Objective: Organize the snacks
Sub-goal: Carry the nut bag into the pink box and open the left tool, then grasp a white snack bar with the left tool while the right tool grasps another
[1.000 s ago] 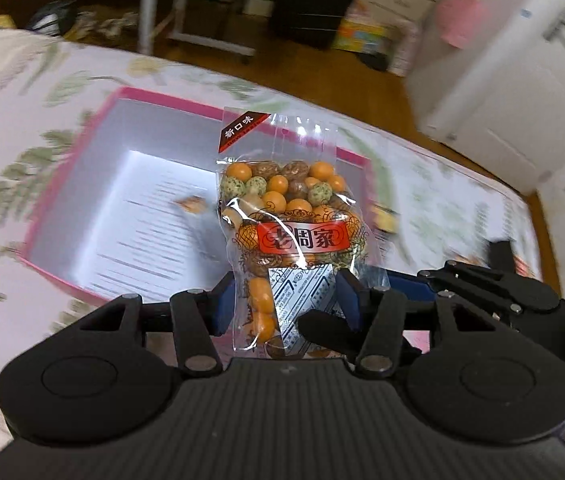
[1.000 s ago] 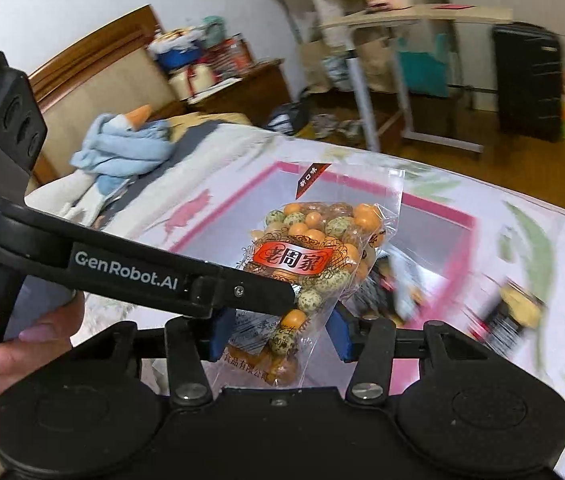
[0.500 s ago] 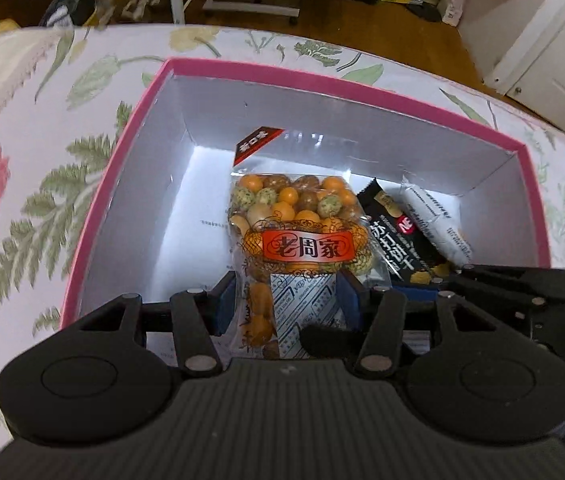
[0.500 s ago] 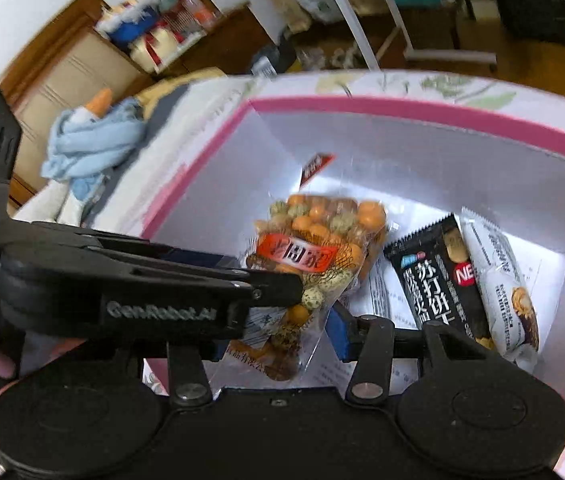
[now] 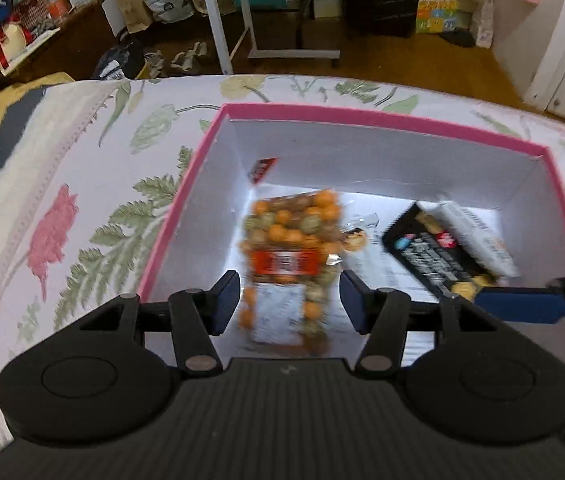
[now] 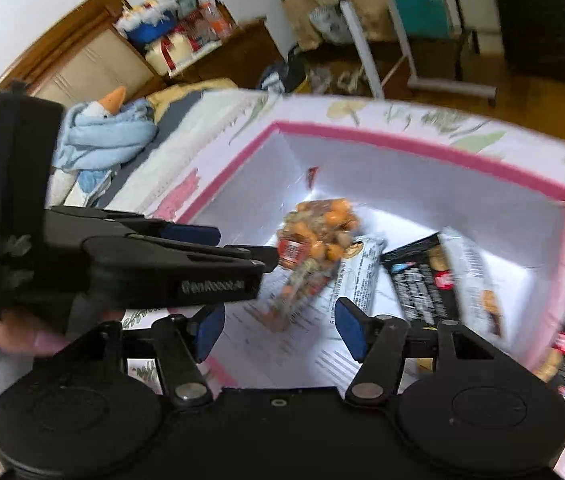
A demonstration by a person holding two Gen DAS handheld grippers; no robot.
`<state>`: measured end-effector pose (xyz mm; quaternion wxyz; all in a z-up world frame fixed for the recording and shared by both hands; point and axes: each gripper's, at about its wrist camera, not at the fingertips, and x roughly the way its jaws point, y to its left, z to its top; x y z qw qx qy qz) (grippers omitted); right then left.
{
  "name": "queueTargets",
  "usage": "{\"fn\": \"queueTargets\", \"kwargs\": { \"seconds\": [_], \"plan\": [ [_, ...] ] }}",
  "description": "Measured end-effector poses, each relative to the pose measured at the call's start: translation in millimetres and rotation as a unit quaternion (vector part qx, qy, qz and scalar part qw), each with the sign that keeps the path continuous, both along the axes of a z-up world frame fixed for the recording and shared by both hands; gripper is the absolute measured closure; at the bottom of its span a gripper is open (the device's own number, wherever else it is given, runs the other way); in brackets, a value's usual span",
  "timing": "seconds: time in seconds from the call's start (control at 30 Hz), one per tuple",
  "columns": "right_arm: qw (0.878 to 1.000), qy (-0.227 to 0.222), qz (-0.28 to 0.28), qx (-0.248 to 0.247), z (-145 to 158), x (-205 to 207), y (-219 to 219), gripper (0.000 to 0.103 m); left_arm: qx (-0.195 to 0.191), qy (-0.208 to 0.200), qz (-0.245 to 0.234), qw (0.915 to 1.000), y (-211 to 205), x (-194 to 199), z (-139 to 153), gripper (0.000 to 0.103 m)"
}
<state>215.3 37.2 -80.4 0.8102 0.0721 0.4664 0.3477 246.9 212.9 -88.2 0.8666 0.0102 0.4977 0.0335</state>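
Pink-rimmed box (image 5: 382, 118) on the floral bed (image 5: 62, 184) holds the blurred nut bag (image 5: 290, 252), with a black packet (image 5: 426, 256) and white packet (image 5: 478, 236) at 3 o'clock. Left hand-held gripper (image 5: 288, 300) and right hand-held gripper (image 6: 278, 320) are both opening, pads clear of the bag between them; its label is unreadable
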Motion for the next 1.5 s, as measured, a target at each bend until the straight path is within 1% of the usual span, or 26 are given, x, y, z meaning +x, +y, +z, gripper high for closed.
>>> {"fn": "queueTargets", "kwargs": {
  "seconds": [0.1, 0.2, 0.27, 0.4, 0.53, 0.67, 0.73, 0.8, 0.93, 1.0, 1.07, 1.2, 1.27, 1.33, 1.47, 1.5],
  "plan": [
    [0.999, -0.025, -0.022, 0.001, 16.3, -22.2, -34.2, 0.036, -0.024, -0.01, -0.011, 0.9996, -11.3, -12.0, 14.0, 0.049],
    [0.998, -0.039, -0.053, 0.0, 25.4, -41.2, -72.0, 0.035, -0.058, -0.013, -0.034, 0.9977, -29.6, -25.2, 24.4, 0.049],
    [0.995, -0.055, -0.077, -0.014, 30.9, -57.8, -96.8, 0.035, -0.077, -0.015, -0.049, 0.9957, -41.8, -33.2, 32.0, 0.049],
    [0.99, -0.085, -0.107, -0.04, 41.1, -88.6, -138.6, 0.035, -0.113, -0.017, -0.09, 0.9893, -74.6, -47.9, 46.9, 0.049],
    [0.983, -0.108, -0.142, -0.053, 49.2, -111.5, -173.7, 0.033, -0.132, -0.015, -0.129, 0.9828, -112.1, -60.1, 55.8, 0.05],
    [0.974, -0.111, -0.185, -0.073, 45.1, -132.6, -213.0, 0.033, -0.152, -0.003, -0.164, 0.9747, -150.0, -70.3, 53.8, 0.05],
    [0.969, -0.105, -0.213, -0.073, 38.8, -141.3, -235.3, 0.033, -0.159, 0.005, -0.178, 0.9711, -170.5, -75.0, 49.1, 0.05],
    [0.964, -0.091, -0.241, -0.061, 31.6, -147.0, -259.1, 0.033, -0.163, 0.008, -0.192, 0.9677, -192.1, -80.4, 42.2, 0.05],
    [0.951, -0.068, -0.295, -0.056, 14.7, -153.0, -297.4, 0.033, -0.175, 0.007, -0.208, 0.9624, -233.4, -85.4, 23.4, 0.051],
    [0.942, -0.055, -0.326, -0.057, 3.1, -153.5, -313.4, 0.033, -0.184, 0.007, -0.207, 0.9608, -251.7, -84.2, 11.4, 0.051],
    [0.932, -0.041, -0.355, -0.055, -10.8, -153.4, -328.2, 0.033, -0.191, 0.014, -0.203, 0.9605, -268.0, -79.7, -3.6, 0.051],
    [0.914, -0.008, -0.406, -0.017, -40.3, -148.5, -355.1, 0.034, -0.186, 0.028, -0.184, 0.9647, -296.0, -67.3, -38.3, 0.051],
    [0.906, 0.0, -0.423, -0.024, -51.6, -146.0, -360.4, 0.037, -0.179, 0.038, -0.176, 0.9673, -304.3, -65.3, -52.5, 0.051],
    [0.902, 0.011, -0.431, -0.023, -62.6, -141.7, -364.1, 0.04, -0.177, 0.049, -0.174, 0.9676, -311.1, -64.7, -63.9, 0.051],
    [0.893, 0.028, -0.449, 0.009, -82.0, -134.7, -371.7, 0.044, -0.181, 0.058, -0.173, 0.9664, -318.9, -68.0, -75.7, 0.052],
    [0.89, 0.028, -0.456, 0.013, -86.5, -133.8, -372.6, 0.047, -0.182, 0.059, -0.171, 0.9665, -320.4, -68.7, -77.2, 0.051]
  ]
}}
